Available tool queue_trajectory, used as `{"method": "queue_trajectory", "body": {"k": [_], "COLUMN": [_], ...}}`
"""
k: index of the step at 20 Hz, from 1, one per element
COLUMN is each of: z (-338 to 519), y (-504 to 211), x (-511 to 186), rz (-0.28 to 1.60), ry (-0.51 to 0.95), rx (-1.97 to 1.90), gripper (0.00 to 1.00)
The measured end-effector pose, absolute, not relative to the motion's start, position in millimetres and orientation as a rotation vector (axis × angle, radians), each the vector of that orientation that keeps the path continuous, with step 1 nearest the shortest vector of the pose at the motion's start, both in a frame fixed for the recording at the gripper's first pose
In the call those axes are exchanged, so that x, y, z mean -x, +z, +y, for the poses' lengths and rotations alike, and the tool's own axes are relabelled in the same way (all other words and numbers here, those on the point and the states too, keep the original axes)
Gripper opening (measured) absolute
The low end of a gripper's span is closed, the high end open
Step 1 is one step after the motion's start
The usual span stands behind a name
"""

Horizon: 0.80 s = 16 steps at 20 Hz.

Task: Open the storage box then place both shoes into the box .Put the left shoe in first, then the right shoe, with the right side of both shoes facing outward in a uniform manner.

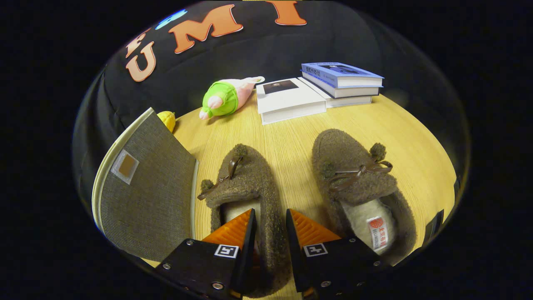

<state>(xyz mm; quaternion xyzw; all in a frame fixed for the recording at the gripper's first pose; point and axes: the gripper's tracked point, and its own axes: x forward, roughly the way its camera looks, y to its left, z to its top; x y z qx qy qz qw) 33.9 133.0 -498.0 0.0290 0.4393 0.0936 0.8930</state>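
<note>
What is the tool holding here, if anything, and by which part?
The tool straddles the side wall of the left shoe near its opening, one finger inside. Whether both fingers press the wall cannot be told.

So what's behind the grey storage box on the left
A yellow plush toy pokes out behind the grey storage box; the box covers the rest of it. The gripper straddles the left shoe's side wall.

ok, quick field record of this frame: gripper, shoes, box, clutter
gripper: gripper fingers straddle the inner side wall of the left brown fuzzy slipper; contact unclear
other shoe: right brown fuzzy slipper, beside it on the wooden table, untouched
box: grey fabric storage box, left of the slippers, flap facing camera
clutter: green-and-pink plush toy, stacked books, yellow object behind the box
</note>
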Motion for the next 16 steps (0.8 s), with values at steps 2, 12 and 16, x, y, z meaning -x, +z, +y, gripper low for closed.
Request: {"method": "queue_trajectory", "body": {"k": [2, 12, 16], "z": [132, 139, 151], "y": [-497, -430, -378], "x": [-35, -51, -65], "rz": [0.915, 0.828, 0.765], "ry": [0.176, 0.144, 0.162], "rx": [-0.113, -0.23, -0.261], "gripper": [0.3, 0.03, 0.03]}}
